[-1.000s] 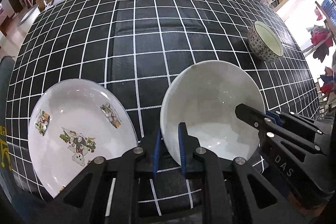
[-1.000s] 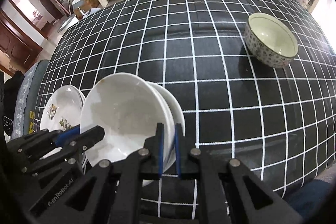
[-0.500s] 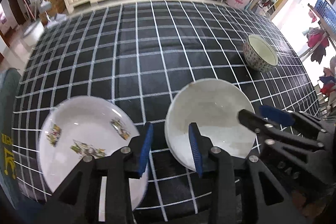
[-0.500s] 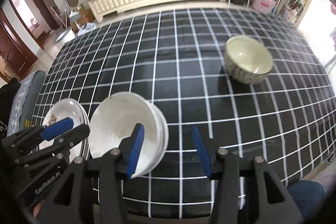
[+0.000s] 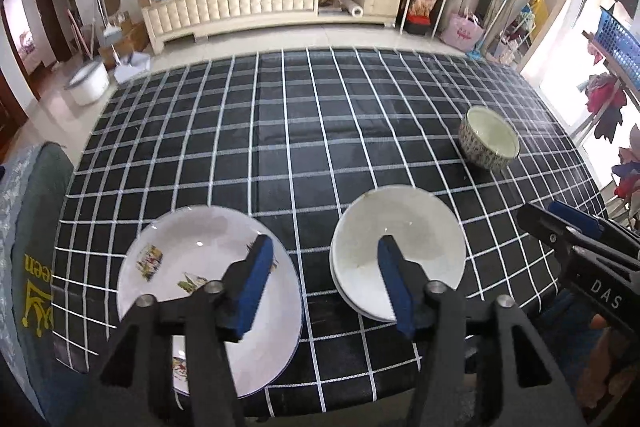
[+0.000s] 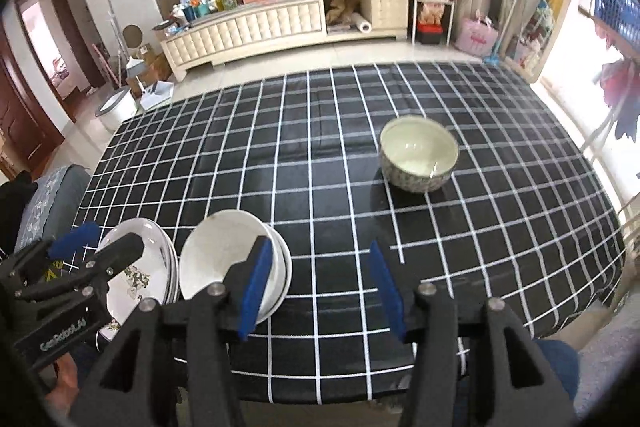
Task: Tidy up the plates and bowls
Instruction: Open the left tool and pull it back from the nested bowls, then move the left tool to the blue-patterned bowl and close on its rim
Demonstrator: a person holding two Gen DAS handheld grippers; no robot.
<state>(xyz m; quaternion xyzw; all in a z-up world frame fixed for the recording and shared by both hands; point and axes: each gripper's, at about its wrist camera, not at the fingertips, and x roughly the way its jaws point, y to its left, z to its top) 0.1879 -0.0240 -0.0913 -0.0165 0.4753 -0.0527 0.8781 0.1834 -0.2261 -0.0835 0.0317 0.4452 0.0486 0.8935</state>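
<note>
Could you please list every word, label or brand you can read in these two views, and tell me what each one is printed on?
"DAS": white letters on the right gripper, seen from the left wrist view.
"GenRobot.AI": white letters on the left gripper, seen from the right wrist view.
"een": yellow letters, cut off, on the grey cloth at the table's left edge, above a yellow emblem.
Labels on the items on the sideboard: too small to read.

Stacked white bowls [image 5: 400, 251] between pictured plate [image 5: 192, 267] and patterned bowl [image 5: 489, 138].
</note>
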